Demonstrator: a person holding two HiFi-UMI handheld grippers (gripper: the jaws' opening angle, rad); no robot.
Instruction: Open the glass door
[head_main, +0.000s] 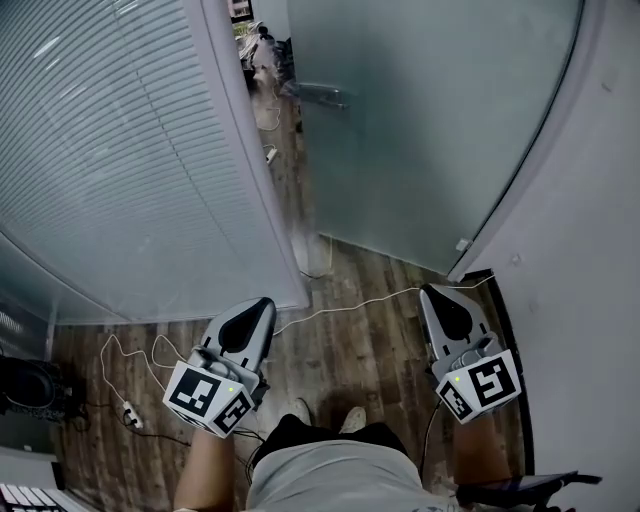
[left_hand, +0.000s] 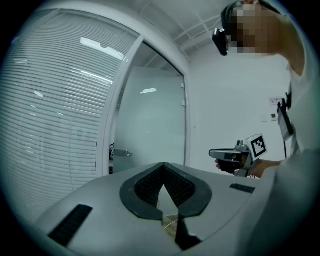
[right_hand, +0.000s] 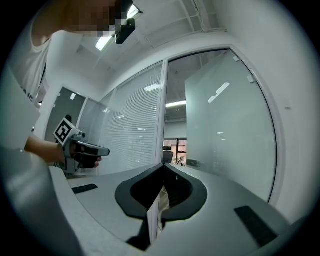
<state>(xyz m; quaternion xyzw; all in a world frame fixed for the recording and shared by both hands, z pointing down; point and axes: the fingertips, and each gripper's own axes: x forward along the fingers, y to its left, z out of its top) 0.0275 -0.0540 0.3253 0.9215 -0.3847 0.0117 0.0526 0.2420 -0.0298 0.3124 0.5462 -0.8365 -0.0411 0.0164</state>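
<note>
The frosted glass door (head_main: 430, 130) stands swung away from its frame post (head_main: 262, 190), its metal handle (head_main: 322, 95) far ahead of me. The gap beside the post shows the room beyond. My left gripper (head_main: 264, 303) is shut and empty, held level just short of the post's foot. My right gripper (head_main: 431, 293) is also shut on nothing, near the door's hinge side. In the left gripper view the left gripper (left_hand: 163, 165) points at the door (left_hand: 150, 120) and handle (left_hand: 121, 153). In the right gripper view the right gripper (right_hand: 163, 165) faces the doorway, with the door (right_hand: 225, 125) to its right.
A glass wall with white blinds (head_main: 120, 150) fills the left. A white wall (head_main: 590, 260) closes the right. A thin cable (head_main: 350, 300) crosses the wooden floor to a plug strip (head_main: 130, 415). A chair and clutter (head_main: 262, 50) lie beyond the doorway.
</note>
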